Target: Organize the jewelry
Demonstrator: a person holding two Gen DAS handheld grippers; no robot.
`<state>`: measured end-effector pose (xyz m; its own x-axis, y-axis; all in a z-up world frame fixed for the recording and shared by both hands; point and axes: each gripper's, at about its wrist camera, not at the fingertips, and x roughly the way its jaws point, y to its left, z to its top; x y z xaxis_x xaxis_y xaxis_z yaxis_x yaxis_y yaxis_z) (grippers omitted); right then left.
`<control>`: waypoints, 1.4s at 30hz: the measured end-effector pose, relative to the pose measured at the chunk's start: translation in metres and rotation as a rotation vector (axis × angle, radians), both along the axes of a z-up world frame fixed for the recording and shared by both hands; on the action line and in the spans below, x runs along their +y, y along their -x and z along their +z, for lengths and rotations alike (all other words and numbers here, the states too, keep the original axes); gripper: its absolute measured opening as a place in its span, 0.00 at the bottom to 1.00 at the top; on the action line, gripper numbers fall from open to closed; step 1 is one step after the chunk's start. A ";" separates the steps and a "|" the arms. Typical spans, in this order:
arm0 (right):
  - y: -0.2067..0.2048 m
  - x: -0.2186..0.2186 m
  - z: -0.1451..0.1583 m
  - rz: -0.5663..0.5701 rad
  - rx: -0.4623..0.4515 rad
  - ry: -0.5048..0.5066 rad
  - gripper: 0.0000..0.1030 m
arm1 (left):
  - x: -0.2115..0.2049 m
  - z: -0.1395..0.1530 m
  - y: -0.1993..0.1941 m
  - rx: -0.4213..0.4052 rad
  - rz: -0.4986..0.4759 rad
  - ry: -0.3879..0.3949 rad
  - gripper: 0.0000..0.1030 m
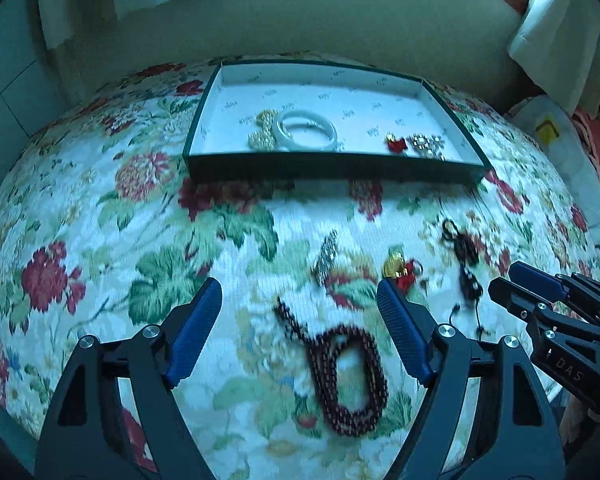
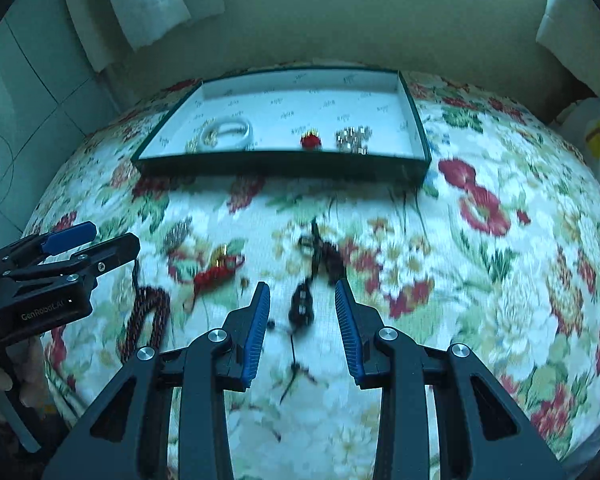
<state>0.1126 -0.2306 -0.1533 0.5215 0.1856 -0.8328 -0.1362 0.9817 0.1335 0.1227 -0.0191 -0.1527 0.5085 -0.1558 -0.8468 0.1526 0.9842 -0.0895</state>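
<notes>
Blue-padded fingers (image 2: pixel 260 320) of the right gripper (image 2: pixel 302 294) stand moderately apart, empty, straddling a dark corded pendant piece (image 2: pixel 301 305) that lies on the floral cloth (image 2: pixel 480 280); its thin cord trails toward the camera and away toward the box. Left gripper (image 1: pixel 300 294) is spread wide and empty above a dark red bead necklace (image 1: pixel 346 376), coiled in a loose loop on the same cloth. Just beyond lie a red-and-gold charm (image 1: pixel 402 270) and a glittering silver piece (image 1: pixel 327 258), both loose on the fabric. Farther out, the green-walled tray (image 1: pixel 332 168) already holds a white bangle (image 1: pixel 310 134) touching a gold ornament (image 1: pixel 263 130), plus a red trinket (image 1: pixel 396 145) and a silver cluster (image 1: pixel 426 146) near its right end.

Judged risks: both views are motion-blurred, so a closing grasp may land off the thin cord and pinch cloth instead. The pendant's trailing cord could snag or drag neighbouring pieces when lifted. The beaded loop may slip through pads if gripped on a single strand. Both grippers work close together and could collide
</notes>
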 end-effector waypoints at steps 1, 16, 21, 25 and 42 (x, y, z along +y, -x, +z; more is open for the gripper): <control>0.004 0.000 -0.002 0.000 0.006 -0.002 0.34 | -0.001 -0.001 0.003 0.003 -0.002 -0.003 0.77; 0.036 -0.002 -0.017 -0.004 0.042 -0.034 0.34 | -0.018 -0.024 0.031 0.047 -0.042 -0.021 0.77; 0.037 0.001 -0.017 0.004 0.042 -0.035 0.34 | -0.020 -0.033 0.032 0.066 -0.059 -0.032 0.72; 0.036 0.001 -0.017 0.004 0.043 -0.037 0.34 | -0.022 -0.035 0.034 0.067 -0.073 -0.041 0.61; 0.035 0.012 -0.012 0.020 0.018 -0.051 0.28 | -0.014 -0.027 0.041 0.006 -0.094 -0.076 0.15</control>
